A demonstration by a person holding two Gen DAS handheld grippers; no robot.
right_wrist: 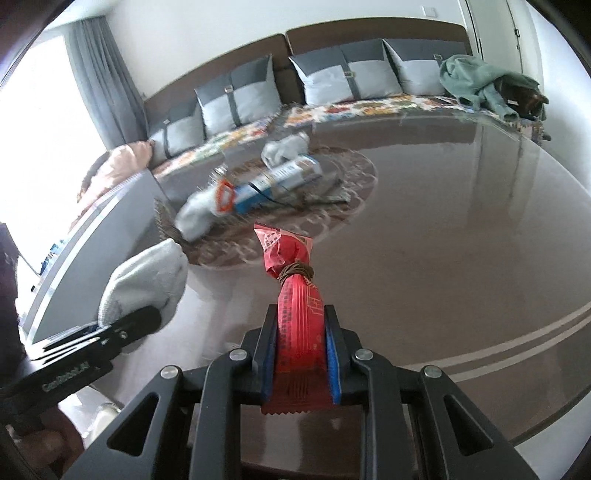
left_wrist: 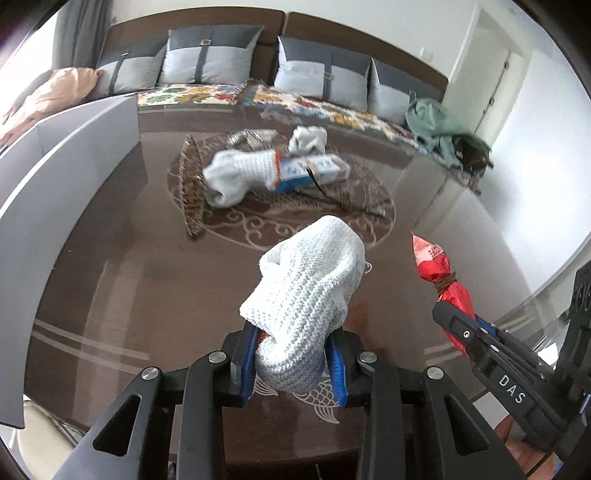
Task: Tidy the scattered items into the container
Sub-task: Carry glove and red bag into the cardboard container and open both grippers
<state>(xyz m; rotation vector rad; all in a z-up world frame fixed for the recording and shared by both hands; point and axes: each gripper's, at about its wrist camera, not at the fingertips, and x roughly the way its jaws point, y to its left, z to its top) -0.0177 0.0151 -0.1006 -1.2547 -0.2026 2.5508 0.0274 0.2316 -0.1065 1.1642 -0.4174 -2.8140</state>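
Transport step: left claw (left_wrist: 291, 363) is clamped on a white knitted sock (left_wrist: 308, 291), right claw (right_wrist: 301, 354) on a red snack packet (right_wrist: 297, 310), both above the surface (right_wrist: 461, 258). Next, carry both to the wicker basket (left_wrist: 192, 192) at the surface's centre and release.

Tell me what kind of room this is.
Most likely a home living room: a long brown sofa with grey cushions and a floral seat cover stands behind a glossy brown patterned table.

Sock (left_wrist: 240, 175) and box (left_wrist: 314, 171) lie in basket (left_wrist: 192, 192) on table (left_wrist: 147, 277).
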